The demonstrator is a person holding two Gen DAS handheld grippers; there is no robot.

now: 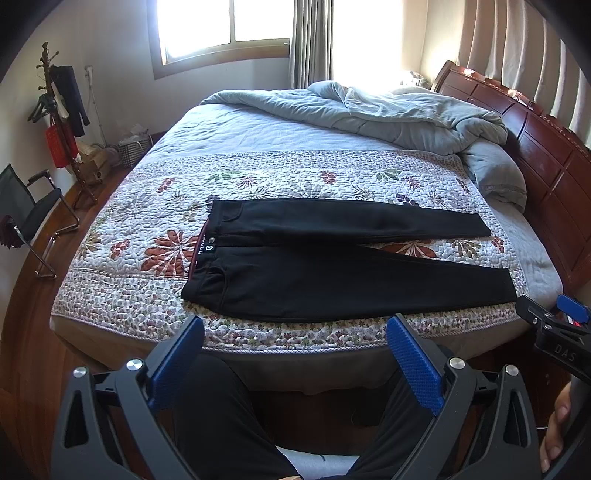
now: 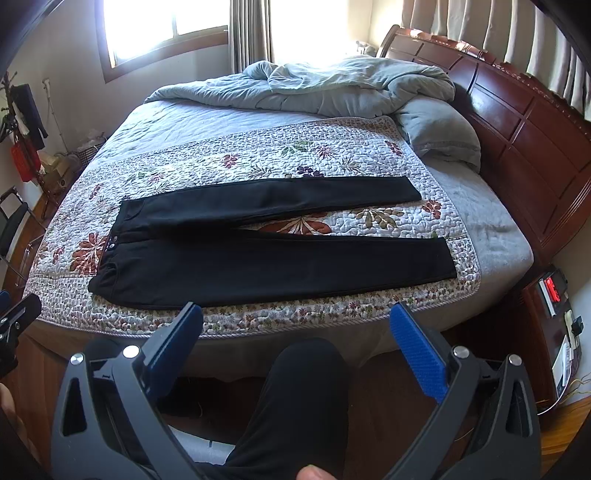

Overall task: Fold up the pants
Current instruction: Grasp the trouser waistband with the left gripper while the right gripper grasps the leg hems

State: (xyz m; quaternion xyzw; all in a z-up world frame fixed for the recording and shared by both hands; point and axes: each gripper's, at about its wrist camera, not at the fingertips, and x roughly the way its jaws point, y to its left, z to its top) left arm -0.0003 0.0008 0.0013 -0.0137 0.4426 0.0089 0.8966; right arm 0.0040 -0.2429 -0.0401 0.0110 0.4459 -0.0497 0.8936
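Black pants [image 1: 332, 266] lie flat and unfolded on the floral quilt [image 1: 122, 291], waistband to my left, legs splayed apart toward the headboard [image 1: 546, 155].

The near leg runs just inside the quilt's front edge; bare quilt shows beyond the far leg up to the rumpled duvet [image 1: 388, 114]. I hold my left gripper [image 1: 295, 354] and right gripper [image 2: 295, 343] off the bed, both spread wide, gripping nothing.

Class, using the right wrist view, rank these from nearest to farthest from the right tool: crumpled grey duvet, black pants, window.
1. black pants: flat on the quilt, just ahead of the right tool.
2. crumpled grey duvet: far side of bed.
3. window: back wall, upper left.
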